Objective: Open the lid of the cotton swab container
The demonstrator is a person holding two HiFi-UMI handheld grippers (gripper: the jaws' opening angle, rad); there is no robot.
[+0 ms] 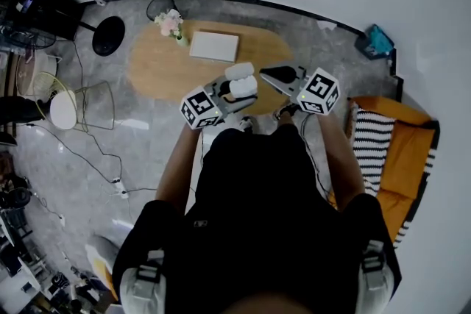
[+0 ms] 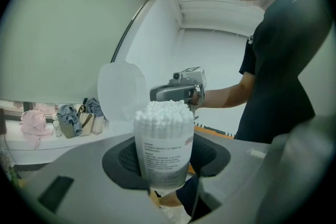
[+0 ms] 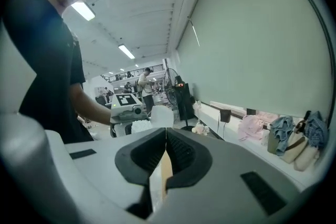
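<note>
Cotton swab container point(image 2: 164, 149) stands upright between the left gripper's point(image 1: 234, 90) pads point(image 2: 125, 159), long axis vertical. The jaws stand wide and press on its sides. It is held in the air in front of the person's body, above the floor.

- Body: clear, smooth plastic cylinder with a paper label point(image 2: 167, 157) in fine print.
- Mouth is uncovered and packed with white swab heads point(image 2: 163, 111).
- Lid point(image 2: 122, 93): round, frosted and translucent, tipped up on edge at the rim's far left. It looks hinged there.
- Right gripper point(image 3: 166, 157): jaws pressed flat together with nothing between them. It sits just beyond the rim at swab-head height, opposite the lid, nose pointing at the container.

Judgement: the lid is already swung clear. Any further push would come from the right gripper, across the mouth toward the lid.
</note>
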